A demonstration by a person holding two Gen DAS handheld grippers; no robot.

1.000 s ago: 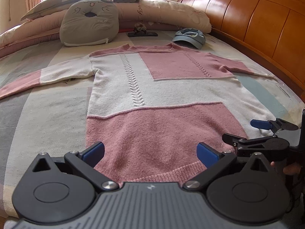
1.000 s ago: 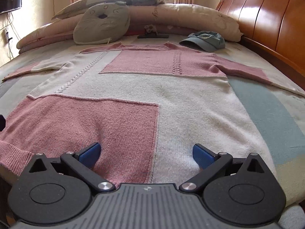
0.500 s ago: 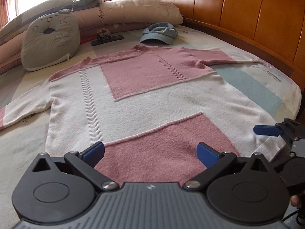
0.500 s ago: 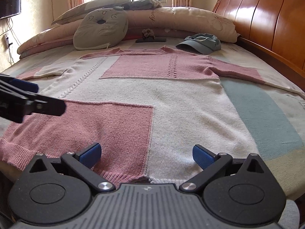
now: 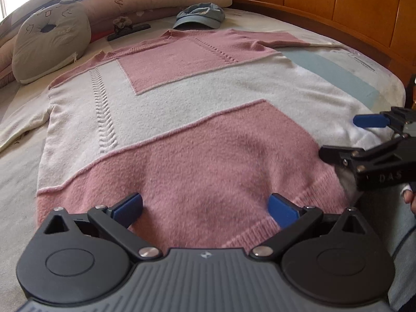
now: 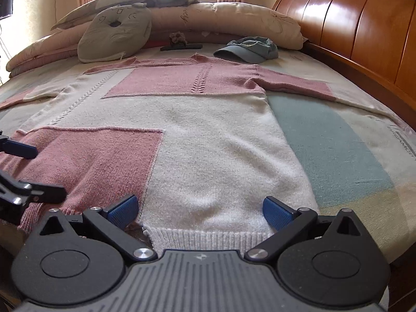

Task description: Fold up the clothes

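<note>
Two grippers at the near hem of a pink-and-cream sweater (image 5: 182, 109), which lies flat, front up, on the bed (image 6: 338, 140), sleeves spread to either side. Neckline points toward the pillows; ribbed hem sits at the near edge of the mattress.

Left gripper (image 5: 205, 208): jaws spread wide, blue pads either side of the pink hem panel, nothing between them. Hovering low over the knit; contact with the fabric cannot be told.

Right gripper (image 6: 199, 212): jaws also wide apart, framing the cream hem panel, empty. In the left wrist view it enters from the right edge, over the hem's corner, with part of a hand (image 5: 409, 197) behind it.

In the right wrist view the left gripper's fingers show at the left edge, above the pink panel.

Far end of bed: a blue cap (image 6: 247, 49) just beyond the right shoulder of the sweater, a grey cushion (image 6: 114, 36) leaning on rolled bedding (image 6: 234, 18), a dark hair clip (image 6: 179, 45) lying near the collar. Wooden headboard (image 6: 351, 26) runs along the right side. Bedsheet has a pale blue stripe beside the sweater's right flank.
</note>
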